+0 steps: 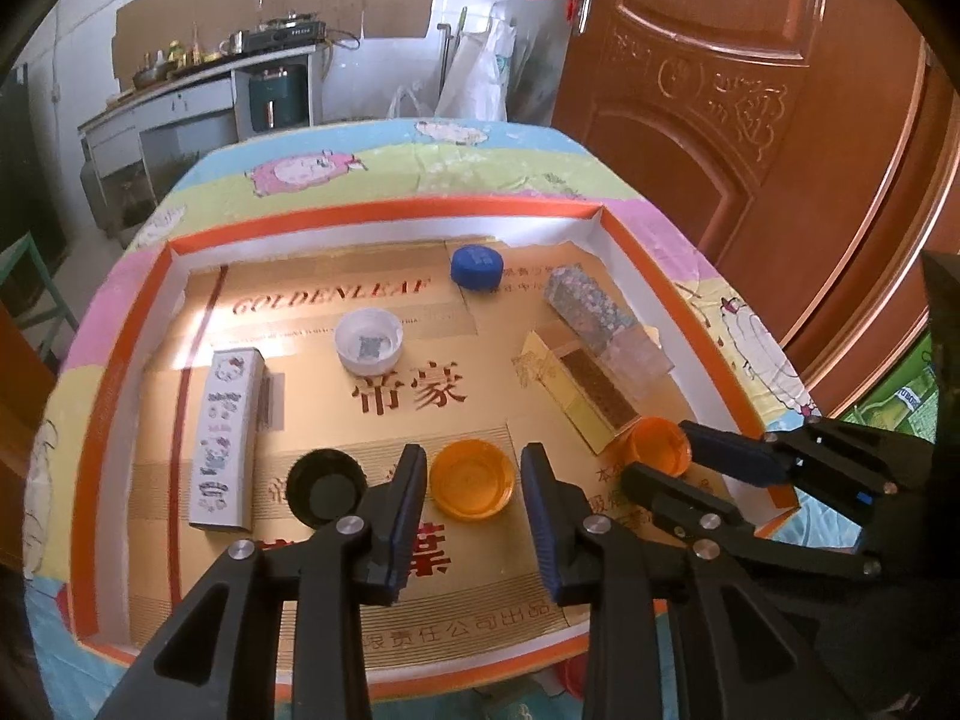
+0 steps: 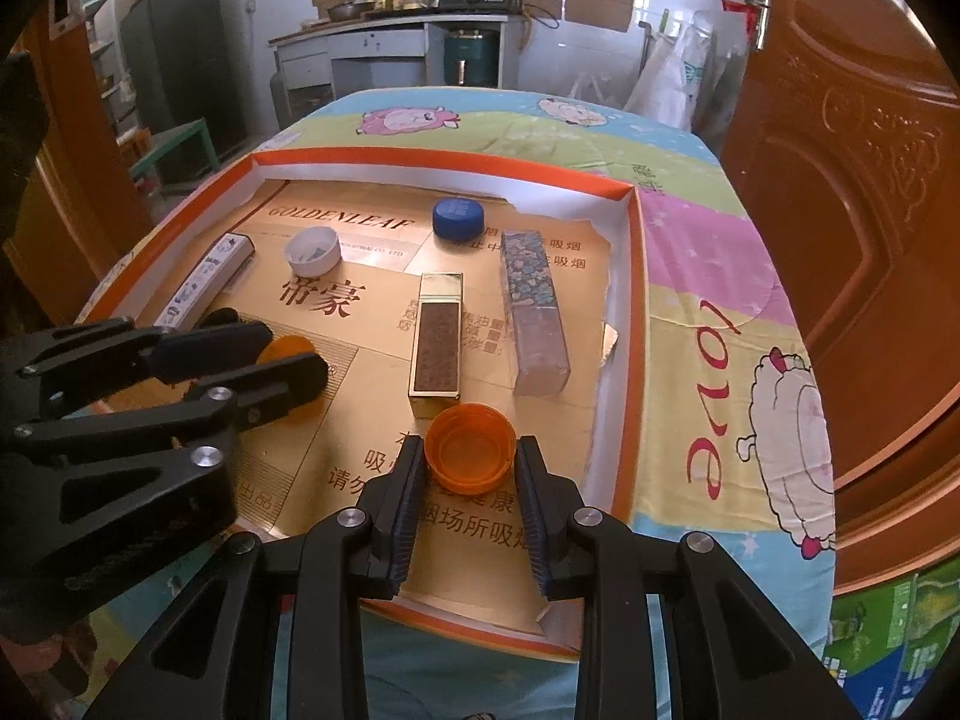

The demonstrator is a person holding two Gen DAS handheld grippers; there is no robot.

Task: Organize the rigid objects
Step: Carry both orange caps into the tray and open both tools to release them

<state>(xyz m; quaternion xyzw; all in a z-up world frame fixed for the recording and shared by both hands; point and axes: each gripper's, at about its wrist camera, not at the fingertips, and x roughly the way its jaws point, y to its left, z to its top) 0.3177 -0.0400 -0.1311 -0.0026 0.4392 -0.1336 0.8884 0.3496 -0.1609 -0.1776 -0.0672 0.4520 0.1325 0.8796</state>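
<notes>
A shallow orange-rimmed tray [image 1: 384, 211] with a gold floor holds the objects. My left gripper [image 1: 474, 468] is open around an orange cap [image 1: 473, 479] that lies mouth up; a gap shows on both sides. A black cap [image 1: 327, 485] lies left of it. My right gripper [image 2: 470, 461] stands around a second orange cap [image 2: 470, 447], its pads close at the cap's sides; it also shows in the left wrist view [image 1: 657, 450]. A white cap [image 1: 368, 342], a blue cap [image 1: 477, 267] and three long boxes lie farther in.
A white patterned box [image 1: 225, 408] lies at the tray's left. A gold box [image 2: 436, 345] and a speckled clear-ended box [image 2: 534, 309] lie side by side at the right. The tray sits on a cartoon tablecloth [image 2: 708, 300]. A wooden door [image 2: 852, 150] stands to the right.
</notes>
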